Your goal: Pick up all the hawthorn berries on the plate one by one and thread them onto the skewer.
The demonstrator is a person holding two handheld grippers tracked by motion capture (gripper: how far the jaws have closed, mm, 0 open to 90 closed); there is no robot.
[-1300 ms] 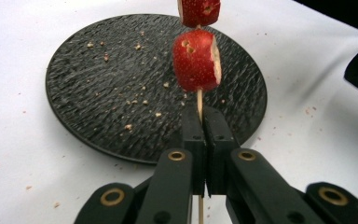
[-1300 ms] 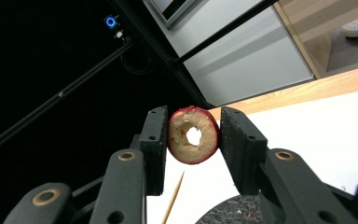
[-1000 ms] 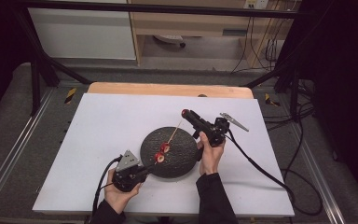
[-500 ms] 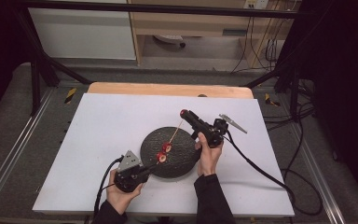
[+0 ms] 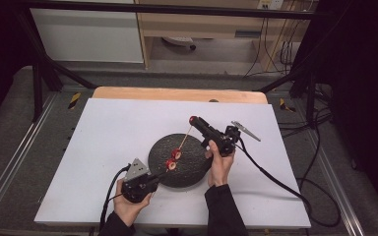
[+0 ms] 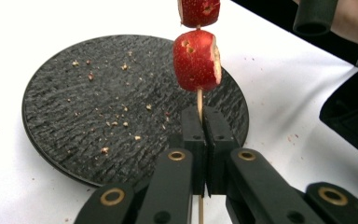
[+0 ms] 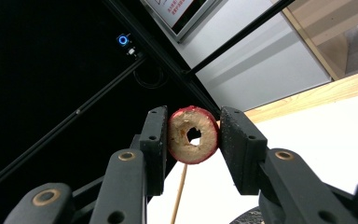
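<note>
We are threading red fruit pieces onto a thin wooden skewer [image 6: 199, 100]. It runs up the middle of the left gripper view, with one red fruit piece [image 6: 197, 60] already on it and a second piece [image 6: 199, 11] above that, cut off by the top edge. In the high view the skewer slants from lower left to upper right above the dark round slate plate [image 5: 189, 172] at the centre of the frame.

The left gripper [image 6: 201, 135] has its jaws pressed together on the lower end of the skewer. The right gripper [image 7: 193, 140] pinches a cored ring slice [image 7: 193, 135], red-skinned with a pale face and a hole through it, in the middle of the right gripper view; in the high view this gripper [image 5: 195, 121] sits at the skewer's upper end.

By our reading, the slice is being lined up with the tip. Next we would need to bring the hole onto the point and push the slice down towards the other pieces, keeping the stick steady.

The skewer passes behind the slice, so we cannot tell whether the tip has entered the hole. What fruit this is stays uncertain. Crumbs [image 6: 121, 112] dot the plate, which rests on the white table [image 5: 113, 128].
</note>
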